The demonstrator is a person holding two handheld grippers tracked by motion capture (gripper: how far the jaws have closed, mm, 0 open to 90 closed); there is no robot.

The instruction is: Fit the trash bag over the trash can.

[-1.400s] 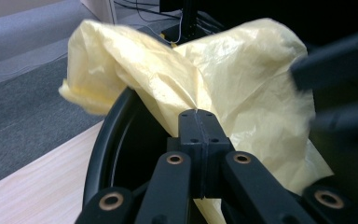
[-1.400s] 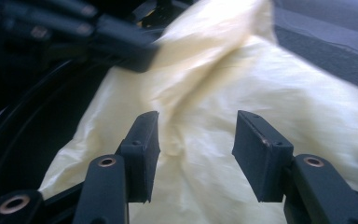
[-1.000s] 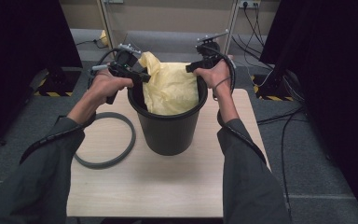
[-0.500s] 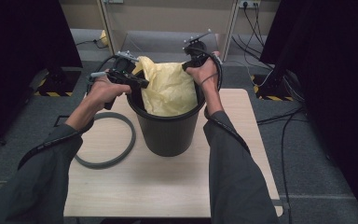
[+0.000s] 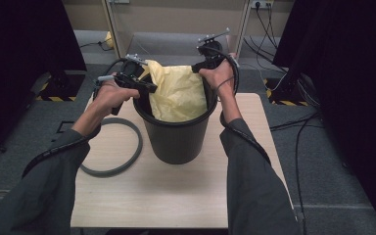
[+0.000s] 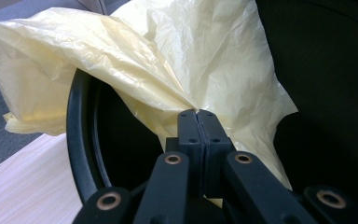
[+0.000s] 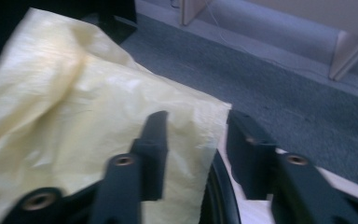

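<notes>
The yellow bag [image 5: 176, 93] sits partly inside the black bin [image 5: 176, 132], its upper edge bunched and standing above the bin's rim, not yet folded over it. I judge the work in hand to be lining the bin with it.

What worries me: the film is thin and slippery, so a pull from only one side could drag the whole bag out of the bin, or tear it where it is pinched. The bin is light-looking too, and a hard tug across its rim might tip it.

My left tool [image 6: 198, 114] is at the bin's near-left rim, its jaws pressed together with a fold of the bag pinched between them. My right tool [image 7: 193, 140] is at the bin's far-right rim; its jaws have just been opening and stand spread, with the bag's edge and the rim between them, gripping nothing.

A grey ring [image 5: 112, 147] lies on the table [image 5: 176, 196] just left of the bin.
</notes>
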